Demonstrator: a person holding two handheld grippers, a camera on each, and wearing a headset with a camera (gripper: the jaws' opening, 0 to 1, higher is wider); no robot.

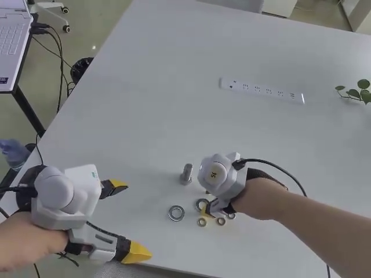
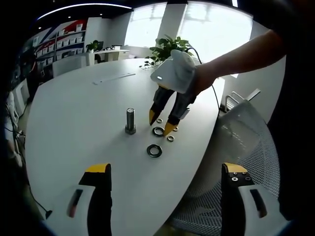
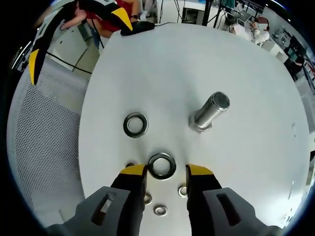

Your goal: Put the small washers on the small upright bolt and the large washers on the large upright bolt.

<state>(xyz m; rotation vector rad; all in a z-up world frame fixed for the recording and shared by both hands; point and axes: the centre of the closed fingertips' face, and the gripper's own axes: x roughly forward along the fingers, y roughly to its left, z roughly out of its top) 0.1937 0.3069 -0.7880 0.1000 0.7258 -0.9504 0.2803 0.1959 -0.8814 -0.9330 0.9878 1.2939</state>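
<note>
One large upright bolt (image 1: 186, 174) (image 2: 130, 120) (image 3: 209, 112) stands on the white table (image 1: 174, 87). A large washer (image 1: 176, 212) (image 2: 154, 150) (image 3: 136, 124) lies flat in front of it. A second large washer (image 1: 202, 204) (image 2: 158, 131) (image 3: 162, 165) lies between the tips of my right gripper (image 1: 208, 204) (image 2: 161, 123) (image 3: 166, 171), which points down at the table, open and straddling it. Three small washers (image 1: 221, 220) (image 2: 170, 138) (image 3: 160, 210) lie around those tips. My left gripper (image 1: 127, 219) (image 2: 166, 168) hovers open and holds nothing at the table's near edge, pointing at the bolt.
A white power strip (image 1: 262, 91) lies far back on the table, with a small plant (image 1: 355, 91) at the right edge. A laptop (image 1: 11, 40) sits on a side desk at far left. A mesh chair (image 2: 231, 142) stands by the table's near edge.
</note>
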